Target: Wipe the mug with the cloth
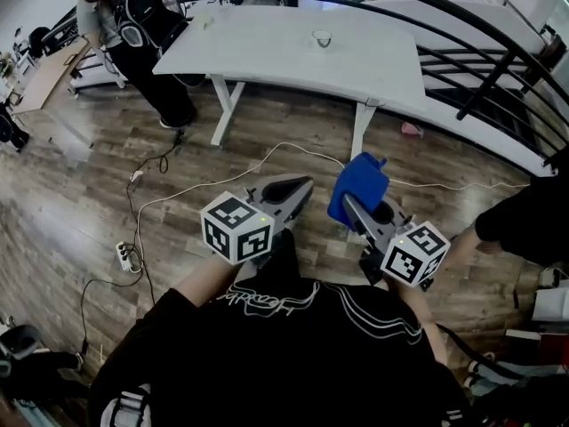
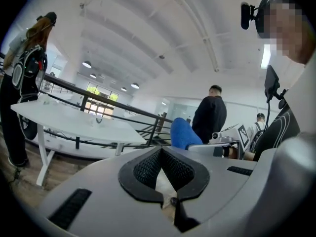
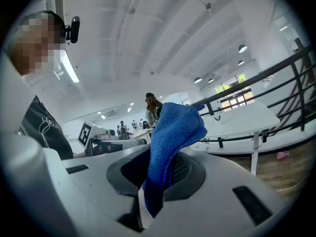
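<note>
We've got the blue cloth pinched in our right gripper, and our left gripper has its jaws pressed together on nothing. The mug sits well away on the white table. Best bet, we reckon: walk up close, brace the mug with the left, and wipe with the loose flap.

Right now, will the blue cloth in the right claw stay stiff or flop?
Probably floppy: the cloth bunches and folds above the right claw. Likely light, since a pinch at one end holds it up. Its nubby weave shouldn't slip.
</note>
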### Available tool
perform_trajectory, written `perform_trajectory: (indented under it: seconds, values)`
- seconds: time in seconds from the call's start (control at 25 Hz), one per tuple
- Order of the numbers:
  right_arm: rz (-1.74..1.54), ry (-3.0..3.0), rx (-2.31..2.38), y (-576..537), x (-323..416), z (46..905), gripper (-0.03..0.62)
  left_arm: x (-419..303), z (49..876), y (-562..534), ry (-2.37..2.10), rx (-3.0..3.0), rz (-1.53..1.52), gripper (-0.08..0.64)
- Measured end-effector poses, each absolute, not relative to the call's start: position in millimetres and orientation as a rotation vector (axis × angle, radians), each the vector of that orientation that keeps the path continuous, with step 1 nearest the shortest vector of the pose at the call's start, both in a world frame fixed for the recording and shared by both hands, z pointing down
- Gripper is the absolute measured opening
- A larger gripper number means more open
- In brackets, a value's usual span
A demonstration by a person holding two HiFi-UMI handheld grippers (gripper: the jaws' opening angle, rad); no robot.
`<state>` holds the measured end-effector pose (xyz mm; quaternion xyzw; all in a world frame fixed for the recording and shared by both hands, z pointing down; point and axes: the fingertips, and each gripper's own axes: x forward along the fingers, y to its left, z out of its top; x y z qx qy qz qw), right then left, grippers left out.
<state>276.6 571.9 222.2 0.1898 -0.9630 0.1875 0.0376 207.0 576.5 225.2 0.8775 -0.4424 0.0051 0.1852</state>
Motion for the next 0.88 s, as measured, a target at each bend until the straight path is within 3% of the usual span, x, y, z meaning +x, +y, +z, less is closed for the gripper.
perform_trajectory:
  seconds: [0.48, 0.88]
  values:
    - [0.794, -2.862, 0.76, 231, 138, 272, 0.051, 56, 286, 236, -1.155, 2.376, 0.138, 0.006]
    - [0.974, -2.851, 0.852, 114, 116, 307, 0.051, 40, 327, 120, -1.112, 2.358, 0.199, 0.006]
